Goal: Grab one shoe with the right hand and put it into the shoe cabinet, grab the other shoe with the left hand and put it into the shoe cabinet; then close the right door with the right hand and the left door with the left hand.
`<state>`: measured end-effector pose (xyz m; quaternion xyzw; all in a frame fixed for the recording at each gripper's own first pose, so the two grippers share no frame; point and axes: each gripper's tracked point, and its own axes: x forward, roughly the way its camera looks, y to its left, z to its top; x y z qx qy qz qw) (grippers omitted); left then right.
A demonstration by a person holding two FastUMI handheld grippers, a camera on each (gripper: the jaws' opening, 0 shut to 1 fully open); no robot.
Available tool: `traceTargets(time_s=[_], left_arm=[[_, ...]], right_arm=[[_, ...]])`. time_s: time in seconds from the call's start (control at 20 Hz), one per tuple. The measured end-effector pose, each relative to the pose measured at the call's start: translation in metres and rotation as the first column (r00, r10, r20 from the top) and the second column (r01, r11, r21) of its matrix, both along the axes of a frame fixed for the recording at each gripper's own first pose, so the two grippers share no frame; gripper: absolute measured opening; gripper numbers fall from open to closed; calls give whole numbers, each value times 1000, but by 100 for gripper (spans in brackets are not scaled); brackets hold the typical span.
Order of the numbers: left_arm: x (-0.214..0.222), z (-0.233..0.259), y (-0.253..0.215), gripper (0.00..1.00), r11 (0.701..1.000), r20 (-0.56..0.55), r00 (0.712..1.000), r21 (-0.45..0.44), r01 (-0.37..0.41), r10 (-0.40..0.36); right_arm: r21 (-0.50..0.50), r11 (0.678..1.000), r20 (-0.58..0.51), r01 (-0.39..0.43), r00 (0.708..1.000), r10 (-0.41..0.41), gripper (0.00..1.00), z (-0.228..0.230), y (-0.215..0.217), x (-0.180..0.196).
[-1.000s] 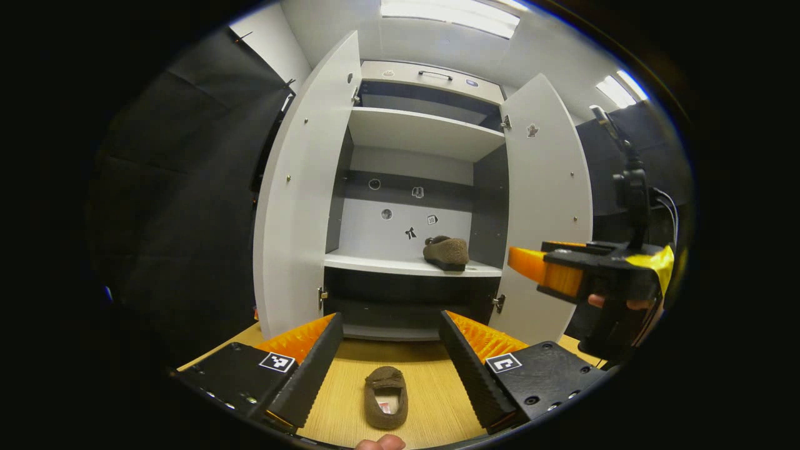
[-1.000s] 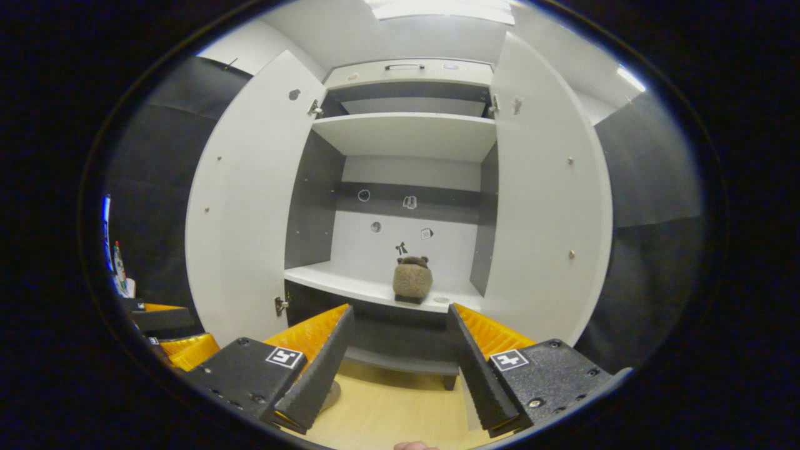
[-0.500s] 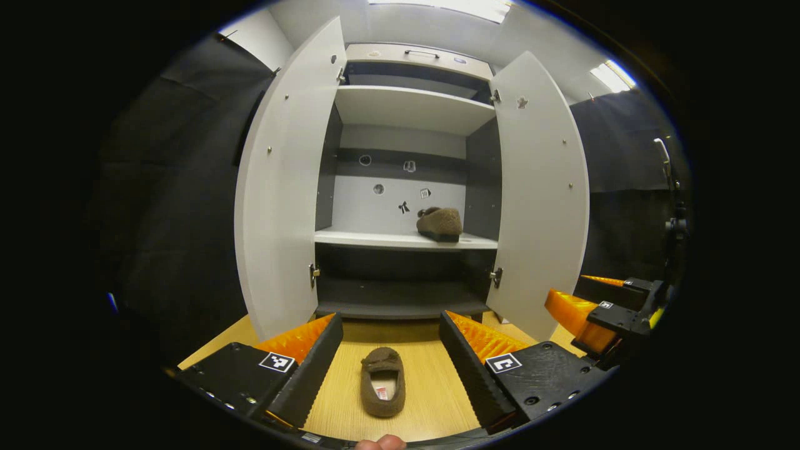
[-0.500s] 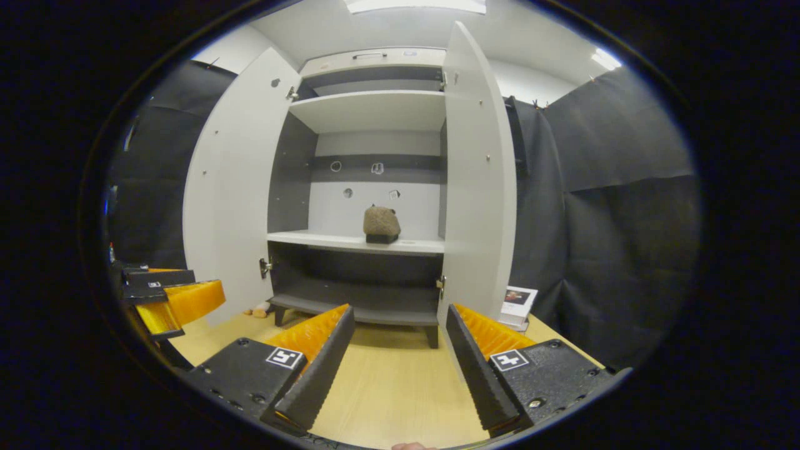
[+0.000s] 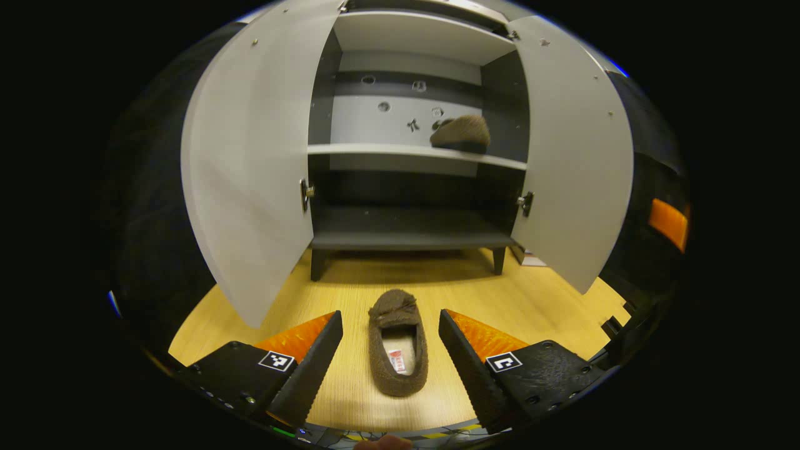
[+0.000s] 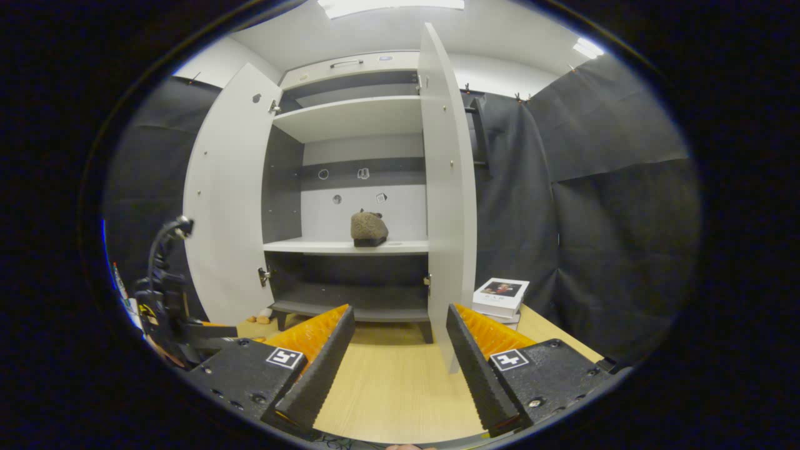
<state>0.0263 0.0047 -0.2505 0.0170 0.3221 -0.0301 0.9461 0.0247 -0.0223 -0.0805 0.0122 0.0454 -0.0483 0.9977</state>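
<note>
Left gripper view: the left gripper [image 5: 390, 340] hangs low over the wooden desk [image 5: 537, 300], jaws spread wide and released, gripping nothing. A brown slipper [image 5: 397, 342] lies flat on the desk directly between the two fingers, touching neither, its toe pointing away from the gripper toward the cabinet [image 5: 412, 225]. Ahead of the gripper the cabinet stands with both doors swung open: left door [image 5: 250, 169] ahead and to the left, right door [image 5: 578, 169] ahead and to the right. On the middle shelf [image 5: 375, 150], ahead and well above the fingers toward the right side, sits the second slipper [image 5: 461, 133]. An orange part of the other gripper shows at the far right edge, too cut off to read. Right gripper view: the right gripper [image 6: 400, 356] is held above the desk [image 6: 394, 387] with jaws wide apart, released and empty. Straight ahead and higher, the slipper on the shelf [image 6: 369, 228] rests on the middle shelf [image 6: 312, 246] of the cabinet [image 6: 350, 181], heel toward the gripper. The right door [image 6: 447, 200] stands edge-on just ahead of the right finger; the left door [image 6: 225, 200] stands open farther left. A stack of books [image 6: 500, 297] lies on the desk ahead to the right, beside the right door. At lower left is part of the other gripper's rig with a cable.
</note>
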Motion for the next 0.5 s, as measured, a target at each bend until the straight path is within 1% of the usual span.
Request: traceTargets(time_s=[0.1, 0.15, 0.3, 0.35, 0.4, 0.5], left_arm=[[0, -40, 8, 95, 999, -118, 993, -17, -28, 26], [3, -53, 12, 96, 999, -148, 988, -21, -37, 34], [15, -84, 28, 96, 998, -201, 977, -6, -69, 66], [16, -89, 31, 100, 997, -204, 976, -1, -76, 74], [15, -96, 32, 96, 997, -211, 974, -3, -80, 78], [21, -114, 36, 96, 996, -240, 967, -24, -90, 82]], right_arm=[[-34, 999, 14, -4, 1000, 4, 94, 6, 1, -2], [-47, 999, 16, -6, 1000, 7, 94, 6, 1, -3], [-54, 998, -6, -12, 1000, 11, 94, 0, 3, -7], [-46, 999, -17, -12, 1000, 11, 94, -4, 3, -9], [-37, 999, -26, -6, 1000, 5, 94, -6, 2, -11], [-26, 1000, -29, 18, 999, -19, 94, -8, -3, -14]])
